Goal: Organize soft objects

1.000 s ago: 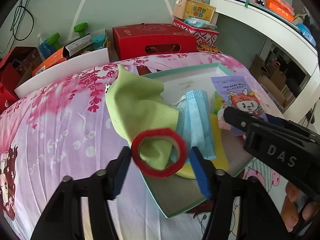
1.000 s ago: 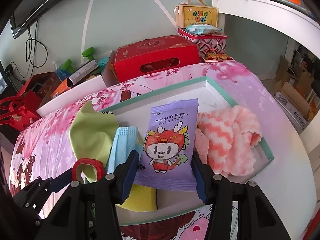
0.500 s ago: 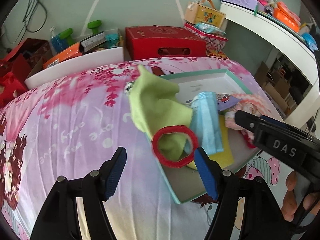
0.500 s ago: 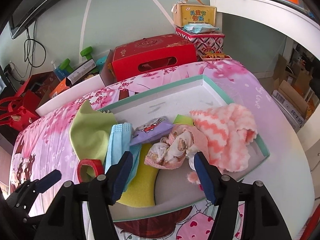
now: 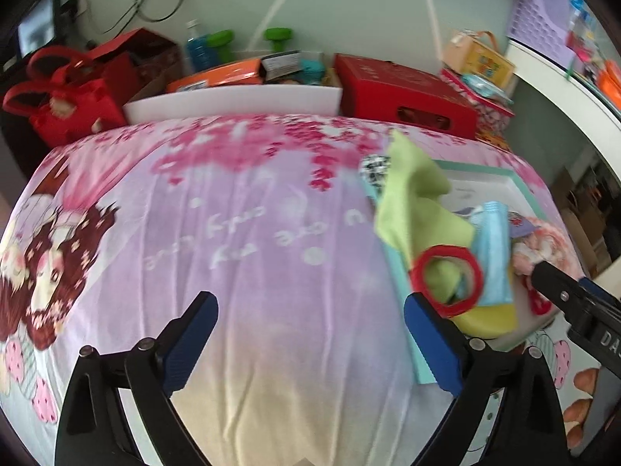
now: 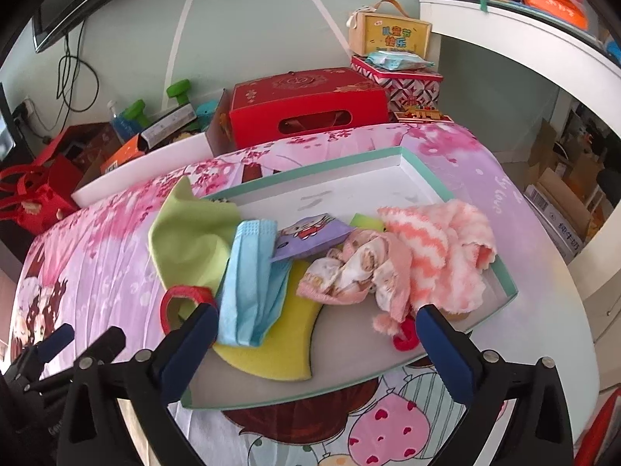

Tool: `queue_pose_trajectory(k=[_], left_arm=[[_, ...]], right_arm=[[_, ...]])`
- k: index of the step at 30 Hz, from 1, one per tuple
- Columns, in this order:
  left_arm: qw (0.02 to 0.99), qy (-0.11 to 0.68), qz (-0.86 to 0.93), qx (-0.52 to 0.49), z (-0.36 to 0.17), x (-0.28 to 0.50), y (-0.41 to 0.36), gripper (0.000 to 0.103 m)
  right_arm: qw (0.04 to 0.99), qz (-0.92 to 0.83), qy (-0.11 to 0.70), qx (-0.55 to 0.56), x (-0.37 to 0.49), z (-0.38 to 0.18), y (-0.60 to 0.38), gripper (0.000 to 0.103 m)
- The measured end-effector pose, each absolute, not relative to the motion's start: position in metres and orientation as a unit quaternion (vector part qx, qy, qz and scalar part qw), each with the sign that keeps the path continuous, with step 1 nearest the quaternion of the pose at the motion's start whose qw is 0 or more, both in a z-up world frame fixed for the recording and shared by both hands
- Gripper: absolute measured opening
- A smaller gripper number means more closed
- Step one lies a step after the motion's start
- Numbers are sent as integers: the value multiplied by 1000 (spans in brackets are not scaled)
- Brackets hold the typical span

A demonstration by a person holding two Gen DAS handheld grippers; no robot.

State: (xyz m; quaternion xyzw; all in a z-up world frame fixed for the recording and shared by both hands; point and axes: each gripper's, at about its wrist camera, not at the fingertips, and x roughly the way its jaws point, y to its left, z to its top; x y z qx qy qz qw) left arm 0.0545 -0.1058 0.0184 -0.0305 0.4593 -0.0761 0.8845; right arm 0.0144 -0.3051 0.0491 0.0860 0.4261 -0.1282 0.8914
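My left tongs (image 5: pixel 306 334) and right tongs (image 6: pixel 314 343): just opened wide, empty | green cloth (image 6: pixel 190 239): light, limp; I'd pinch a raised fold.

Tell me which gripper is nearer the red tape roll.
Left. The left gripper has its right-hand finger right beside the red tape roll, jaws open and empty. The right gripper is farther along the tray, over the cloths.
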Motion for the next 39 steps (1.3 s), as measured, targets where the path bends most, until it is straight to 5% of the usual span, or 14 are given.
queue_pose_trajectory(k=[39], left_arm=[[882,470,16,2,7,13,-65,99]], right_arm=[[874,-91,476,38,-14,24,-254,103]])
